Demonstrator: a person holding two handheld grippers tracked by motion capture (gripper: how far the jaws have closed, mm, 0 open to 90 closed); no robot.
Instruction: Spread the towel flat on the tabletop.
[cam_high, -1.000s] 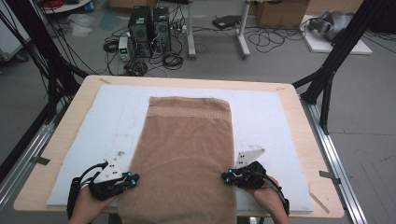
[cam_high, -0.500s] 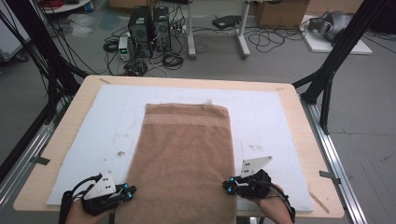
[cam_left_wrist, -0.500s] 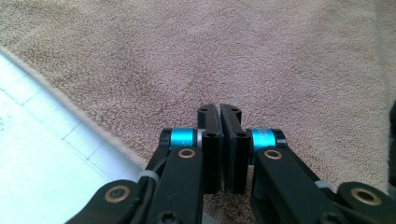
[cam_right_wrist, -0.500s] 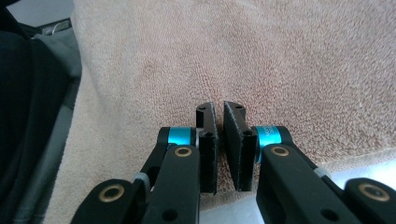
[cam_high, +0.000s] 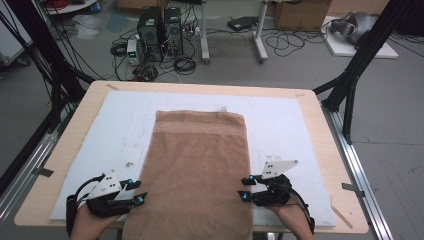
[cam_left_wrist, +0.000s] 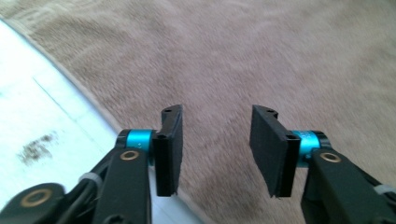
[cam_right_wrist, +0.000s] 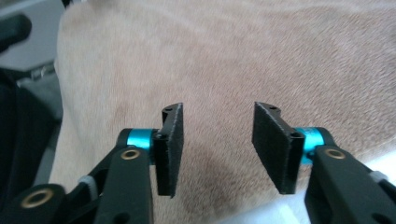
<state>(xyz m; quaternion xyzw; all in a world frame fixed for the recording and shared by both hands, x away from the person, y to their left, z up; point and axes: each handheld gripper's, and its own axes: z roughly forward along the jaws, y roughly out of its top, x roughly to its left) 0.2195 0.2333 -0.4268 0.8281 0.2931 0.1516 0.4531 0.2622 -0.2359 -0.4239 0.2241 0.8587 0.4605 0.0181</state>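
Both grippers (cam_high: 136, 192) (cam_high: 245, 188) flank the brown towel (cam_high: 197, 170) (jaws spread).

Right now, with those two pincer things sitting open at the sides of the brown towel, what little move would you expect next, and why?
Probably each tool should edge inward and close on the towel's side edge. The left tool and right tool both point at the towel with jaws apart and nothing between them, one at each long edge near the table's front, where the towel hangs over.
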